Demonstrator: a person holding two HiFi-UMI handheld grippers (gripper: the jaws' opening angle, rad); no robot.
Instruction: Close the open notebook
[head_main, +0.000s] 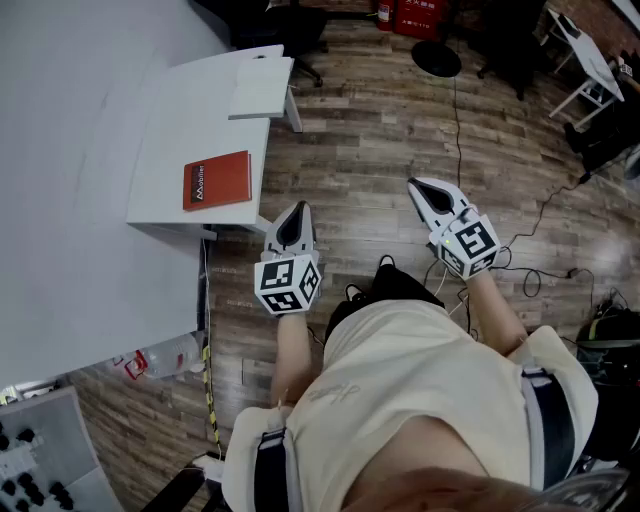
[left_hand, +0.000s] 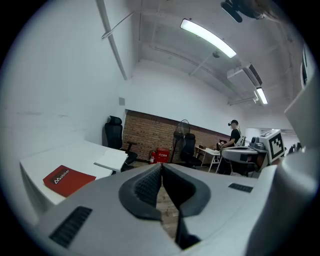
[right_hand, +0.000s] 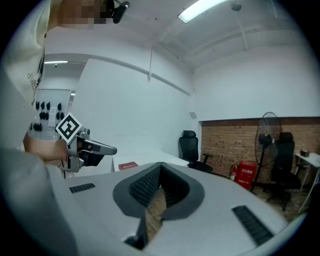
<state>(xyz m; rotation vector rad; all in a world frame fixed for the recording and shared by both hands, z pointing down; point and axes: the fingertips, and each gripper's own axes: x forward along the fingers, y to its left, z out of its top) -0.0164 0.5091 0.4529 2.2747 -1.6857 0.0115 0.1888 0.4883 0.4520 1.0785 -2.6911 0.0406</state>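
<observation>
A red notebook (head_main: 217, 180) lies closed and flat near the front edge of a white desk (head_main: 170, 120) against the wall. It also shows as the red notebook (left_hand: 67, 180) at lower left in the left gripper view and, small and far off, as the red notebook (right_hand: 128, 165) in the right gripper view. My left gripper (head_main: 297, 209) is held over the floor just right of the desk's front corner, jaws shut and empty. My right gripper (head_main: 416, 184) hangs further right over the floor, also shut on nothing. The left gripper (right_hand: 107, 149) appears in the right gripper view.
A white flat pad or board (head_main: 260, 95) overhangs the desk's far end. A black office chair (left_hand: 113, 135), a standing fan (left_hand: 183, 131) and red boxes (left_hand: 161, 155) stand beyond. A person (left_hand: 233, 135) is at a far table. Cables (head_main: 545, 215) and a plastic bottle (head_main: 168, 355) lie on the wooden floor.
</observation>
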